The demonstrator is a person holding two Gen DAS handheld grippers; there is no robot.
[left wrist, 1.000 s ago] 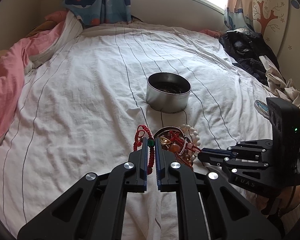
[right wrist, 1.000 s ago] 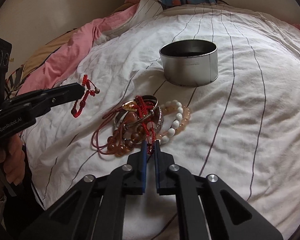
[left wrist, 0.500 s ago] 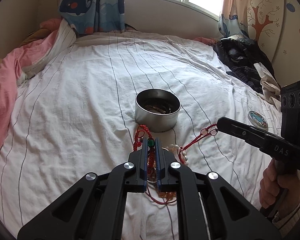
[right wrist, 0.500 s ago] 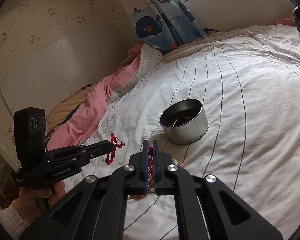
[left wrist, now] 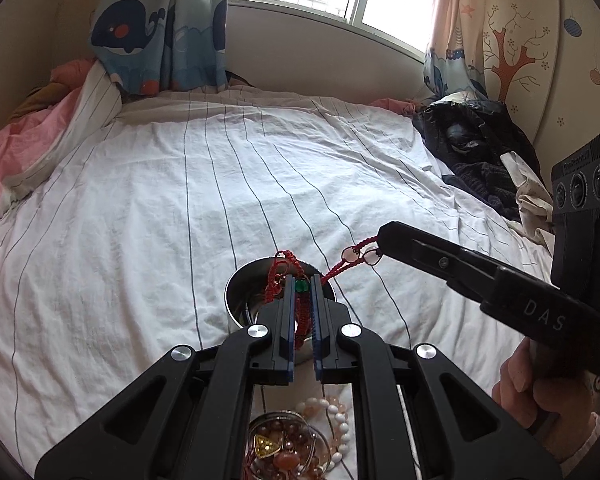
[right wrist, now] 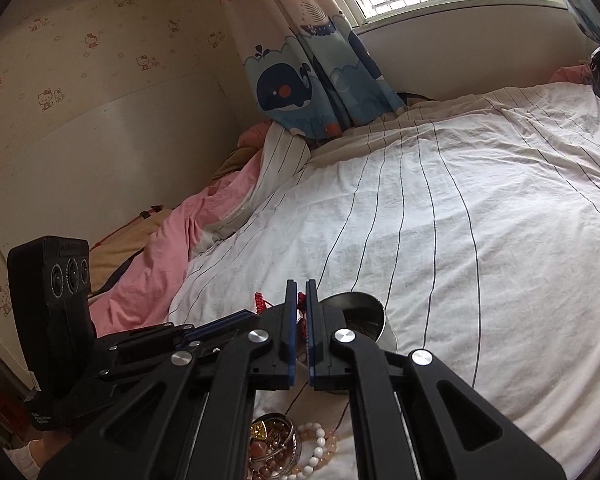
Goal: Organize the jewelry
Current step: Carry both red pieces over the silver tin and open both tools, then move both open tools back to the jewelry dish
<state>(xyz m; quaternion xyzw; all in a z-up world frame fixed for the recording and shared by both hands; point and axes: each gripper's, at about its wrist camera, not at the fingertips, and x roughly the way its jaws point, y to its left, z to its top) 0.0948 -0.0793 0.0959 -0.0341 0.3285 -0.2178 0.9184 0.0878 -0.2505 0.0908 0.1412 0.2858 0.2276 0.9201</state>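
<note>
My left gripper (left wrist: 302, 280) is shut on a red braided bracelet with a green bead (left wrist: 278, 276) and holds it over the round metal tin (left wrist: 236, 304). My right gripper (right wrist: 299, 292) is shut on a red cord bracelet (right wrist: 301, 308); in the left wrist view the red cord bracelet (left wrist: 354, 258) hangs from the right gripper (left wrist: 380, 244) just right of the tin. The tin (right wrist: 368, 312) sits right of the right gripper's tips. A pile of jewelry (left wrist: 288, 444) with beads and bangles lies on the sheet below both grippers, also in the right wrist view (right wrist: 284, 448).
The white striped bed sheet (left wrist: 180, 208) spreads all around. A pink quilt (right wrist: 152, 264) lies along the left side. Dark clothes (left wrist: 476, 152) are heaped at the right by the wall. Whale curtains (left wrist: 160, 28) hang at the bed's head.
Both grippers have risen from the jewelry pile, each carrying a red bracelet, and moved forward toward the tin. The left gripper now hangs above the tin.
</note>
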